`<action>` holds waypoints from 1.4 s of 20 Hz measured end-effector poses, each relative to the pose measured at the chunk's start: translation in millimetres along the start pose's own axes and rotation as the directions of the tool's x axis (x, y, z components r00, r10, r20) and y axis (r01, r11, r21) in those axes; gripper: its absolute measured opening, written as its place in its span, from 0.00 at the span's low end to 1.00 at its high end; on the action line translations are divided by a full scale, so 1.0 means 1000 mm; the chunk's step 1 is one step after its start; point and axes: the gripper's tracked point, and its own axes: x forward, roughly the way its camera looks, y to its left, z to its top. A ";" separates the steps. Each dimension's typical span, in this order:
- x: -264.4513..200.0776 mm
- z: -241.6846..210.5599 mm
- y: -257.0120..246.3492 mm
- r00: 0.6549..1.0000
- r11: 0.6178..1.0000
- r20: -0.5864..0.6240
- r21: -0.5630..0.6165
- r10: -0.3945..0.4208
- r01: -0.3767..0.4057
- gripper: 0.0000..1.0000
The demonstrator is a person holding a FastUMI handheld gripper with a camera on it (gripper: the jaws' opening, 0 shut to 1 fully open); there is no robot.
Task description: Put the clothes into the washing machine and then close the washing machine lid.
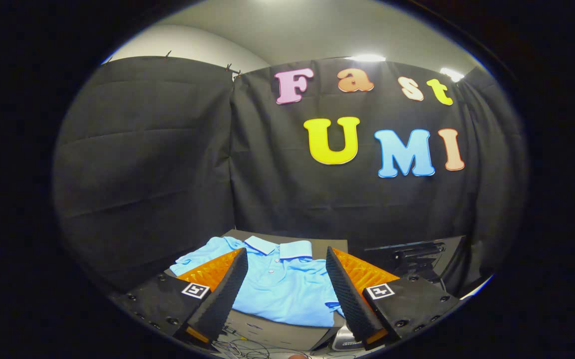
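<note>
Gripper held above the table, fingers spread wide apart and clamping nothing; left finger and right finger rising from the lower part of the frame, tips pointing toward the back wall; square black-and-white markers on both finger bases.

Light blue polo shirt lying flat in the lower centre of the frame, seen through the gap between the fingers and partly behind them; collar toward the far side, just under the black cloth wall; one sleeve reaching out past the left finger; buttons visible down the front placket; shirt resting on a dark table surface.

Dark piece of equipment at lower right, beyond the right finger, too dim to identify; thin cables lying at the very bottom of the frame, below the shirt's hem; bright ceiling lights at upper right above the cloth.
</note>
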 end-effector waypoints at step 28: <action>0.135 -0.096 0.062 0.848 0.988 -0.529 -0.124 0.013 -0.093 0.97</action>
